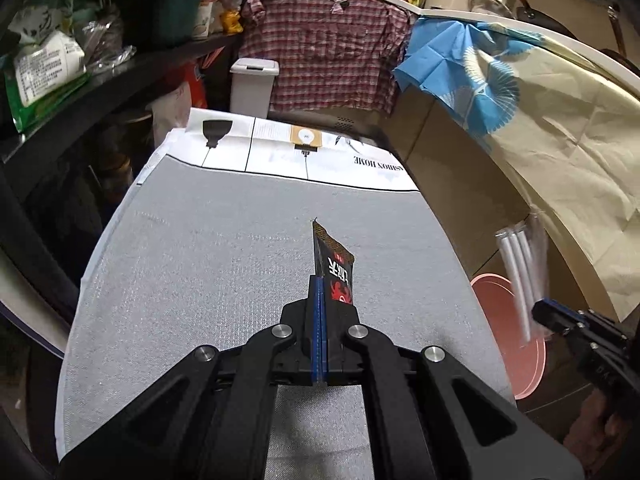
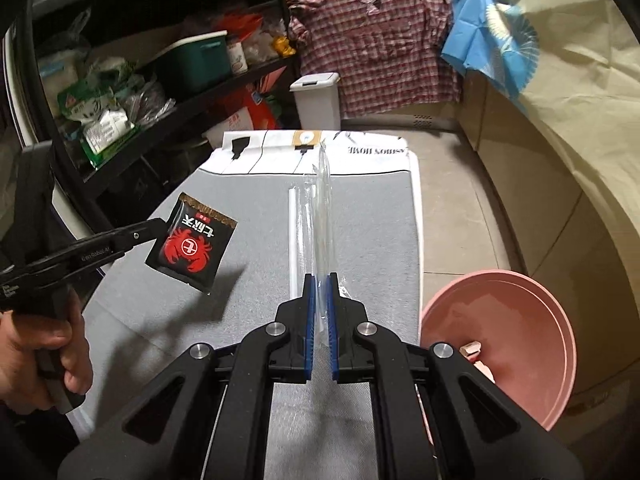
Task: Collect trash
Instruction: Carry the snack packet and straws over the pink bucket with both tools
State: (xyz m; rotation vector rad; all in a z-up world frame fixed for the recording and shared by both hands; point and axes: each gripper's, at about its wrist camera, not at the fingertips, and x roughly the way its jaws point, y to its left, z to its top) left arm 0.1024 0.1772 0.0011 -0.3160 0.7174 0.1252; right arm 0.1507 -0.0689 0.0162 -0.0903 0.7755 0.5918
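Note:
My left gripper (image 1: 319, 280) is shut on a black sachet with a red crab print (image 1: 334, 266), held edge-on above the grey mat (image 1: 200, 280). The right wrist view shows that sachet (image 2: 192, 242) flat-on, hanging off the left gripper (image 2: 162, 224) at the left. My right gripper (image 2: 320, 280) is shut on a clear plastic sleeve of white straws (image 2: 316, 208), which sticks up and forward from the blue pads. In the left wrist view the same sleeve (image 1: 520, 276) appears blurred at the right, above the right gripper (image 1: 546, 312). A pink basin (image 2: 520, 344) sits on the floor right of the mat.
A white lidded bin (image 2: 318, 98) stands beyond the mat's far end, below a hanging plaid shirt (image 2: 380, 48). Black shelves (image 2: 160, 92) full of bags and a green box line the left. A cream and blue cloth (image 2: 560, 100) drapes the counter on the right. A small object (image 2: 471, 348) lies in the basin.

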